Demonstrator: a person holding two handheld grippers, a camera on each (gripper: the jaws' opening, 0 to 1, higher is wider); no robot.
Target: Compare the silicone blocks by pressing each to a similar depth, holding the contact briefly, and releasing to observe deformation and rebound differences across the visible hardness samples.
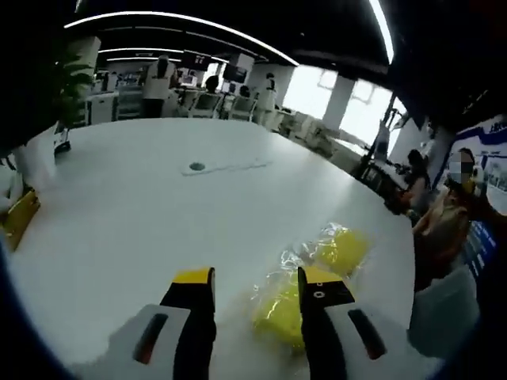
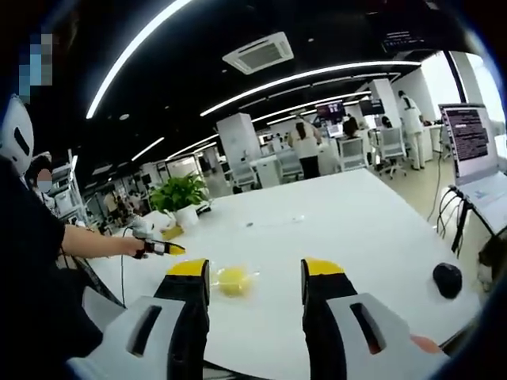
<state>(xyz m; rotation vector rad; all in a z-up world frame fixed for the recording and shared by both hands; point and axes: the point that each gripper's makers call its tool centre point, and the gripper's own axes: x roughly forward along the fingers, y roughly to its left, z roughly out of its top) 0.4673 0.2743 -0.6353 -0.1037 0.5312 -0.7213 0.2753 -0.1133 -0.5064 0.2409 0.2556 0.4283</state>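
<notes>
Left gripper (image 1: 255, 289) fingers spread wide above the white counter (image 1: 158, 214), beside bagged yellow silicone blocks (image 1: 317, 277). Right gripper (image 2: 255, 277) fingers wide, holding nothing.

Two yellow silicone blocks (image 1: 317, 285) in clear wrap lie on one white table (image 1: 158, 214). One potted plant (image 2: 181, 196) and one black mouse (image 2: 447, 279), probably, sit there too.

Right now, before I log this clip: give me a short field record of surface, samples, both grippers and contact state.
surface: white table
samples: yellow silicone blocks in clear wrap, lying on the table
left gripper: open, jaws just short of the nearer block, no contact visible
right gripper: open, held back from the table, blocks seen between its jaws
other items: potted plant, dark round object near the table edge
</notes>
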